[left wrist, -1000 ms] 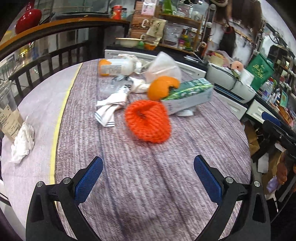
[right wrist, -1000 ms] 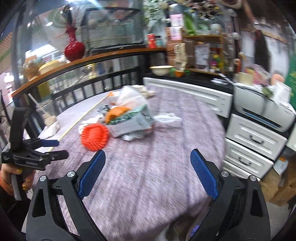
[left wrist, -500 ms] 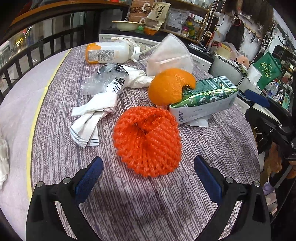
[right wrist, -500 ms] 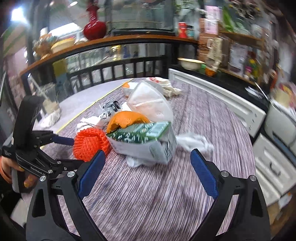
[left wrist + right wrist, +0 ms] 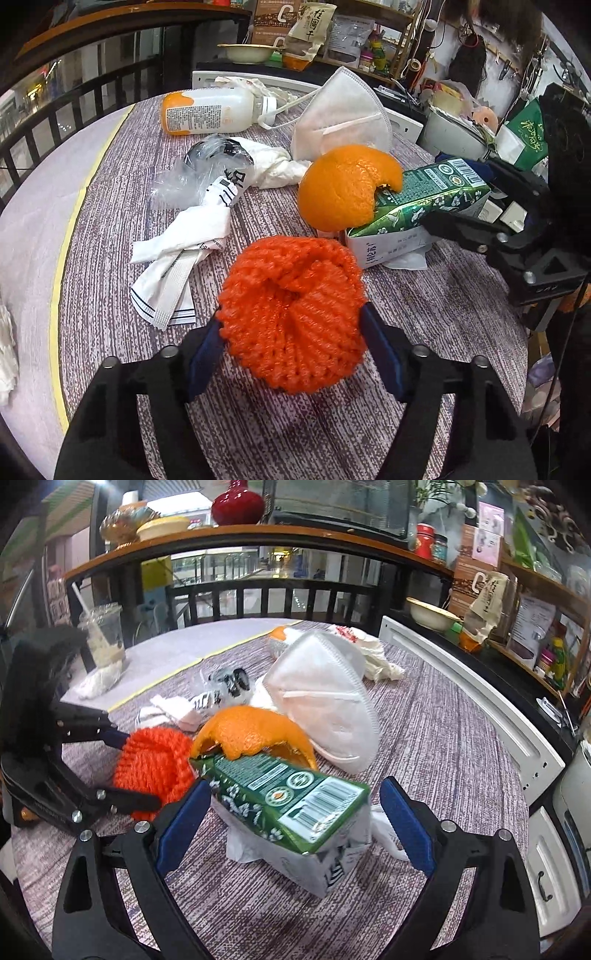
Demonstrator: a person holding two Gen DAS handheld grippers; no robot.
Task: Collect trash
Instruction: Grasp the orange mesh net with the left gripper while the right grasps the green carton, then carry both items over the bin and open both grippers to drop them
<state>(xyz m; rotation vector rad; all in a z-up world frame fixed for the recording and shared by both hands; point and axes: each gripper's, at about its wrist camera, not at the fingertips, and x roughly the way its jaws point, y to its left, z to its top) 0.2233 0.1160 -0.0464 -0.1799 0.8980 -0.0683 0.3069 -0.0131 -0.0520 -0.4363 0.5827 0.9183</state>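
Note:
Trash lies on a round purple-grey table (image 5: 110,258). An orange foam fruit net (image 5: 291,314) sits between the blue pads of my left gripper (image 5: 291,350), whose jaws are closed against its sides; the net also shows in the right wrist view (image 5: 155,768). A green and white milk carton (image 5: 295,812) lies on its side between the spread fingers of my right gripper (image 5: 295,823), which is open. An orange peel (image 5: 343,188) leans on the carton (image 5: 417,206). Behind are a white face mask (image 5: 340,114), crumpled wrappers (image 5: 207,206) and a white bottle (image 5: 207,114).
A plastic cup with a straw (image 5: 105,638) and a crumpled tissue (image 5: 98,681) stand at the table's far left. A dark railing (image 5: 258,594) runs behind the table. White drawers (image 5: 554,853) and cluttered shelves (image 5: 517,602) are on the right.
Both grippers moved forward into the pile. My left gripper narrowed around the orange net. My right gripper came up around the milk carton, still open.

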